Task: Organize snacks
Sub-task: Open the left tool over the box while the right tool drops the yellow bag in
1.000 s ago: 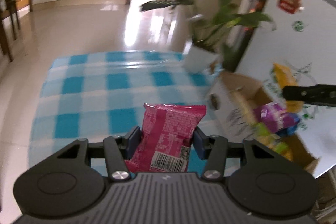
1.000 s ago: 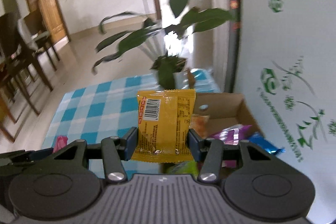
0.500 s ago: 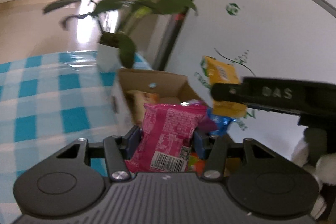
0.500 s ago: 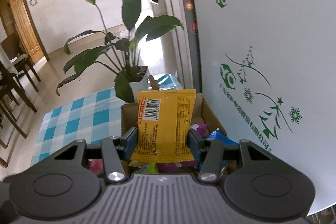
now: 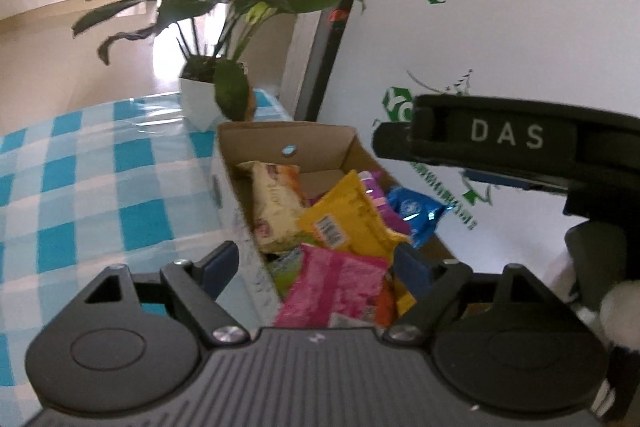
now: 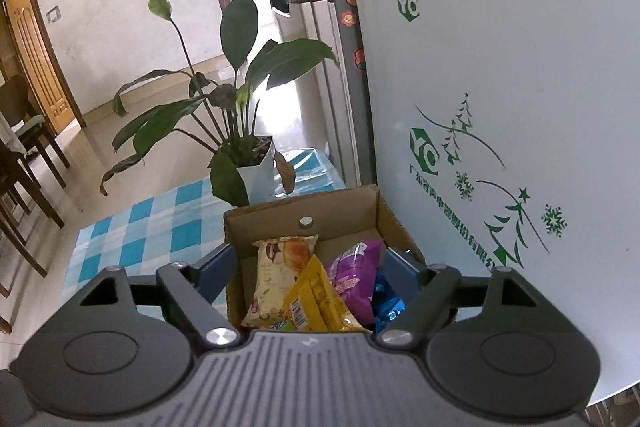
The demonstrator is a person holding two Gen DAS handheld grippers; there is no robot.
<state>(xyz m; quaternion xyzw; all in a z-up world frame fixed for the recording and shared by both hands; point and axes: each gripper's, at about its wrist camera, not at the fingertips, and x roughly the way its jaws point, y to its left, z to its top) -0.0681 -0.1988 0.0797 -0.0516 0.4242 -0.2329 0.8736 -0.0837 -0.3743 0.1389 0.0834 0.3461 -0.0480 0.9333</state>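
Note:
A cardboard box [image 5: 320, 141] [image 6: 340, 213] stands on the checked table and holds several snack packs. My left gripper [image 5: 316, 263] is open above the box's near end; the pink pack [image 5: 336, 287] lies loose below it among the others. My right gripper [image 6: 316, 267] is open over the box; the yellow pack [image 6: 316, 299] [image 5: 344, 219] lies tilted on the pile under it. A cream pack [image 6: 280, 275], a purple pack [image 6: 356, 279] and a blue pack [image 5: 412, 211] also lie in the box. The right gripper's body [image 5: 508, 143] shows at the right of the left wrist view.
A potted plant in a white pot [image 6: 256, 173] [image 5: 200, 103] stands just behind the box. A white fridge [image 6: 500, 87] rises right beside the box. The blue-and-white checked tablecloth [image 5: 80, 187] stretches to the left. Wooden chairs [image 6: 20, 155] stand at the far left.
Both grippers have opened over the box. The pink pack has dropped from the left gripper and the yellow pack from the right gripper into the pile.

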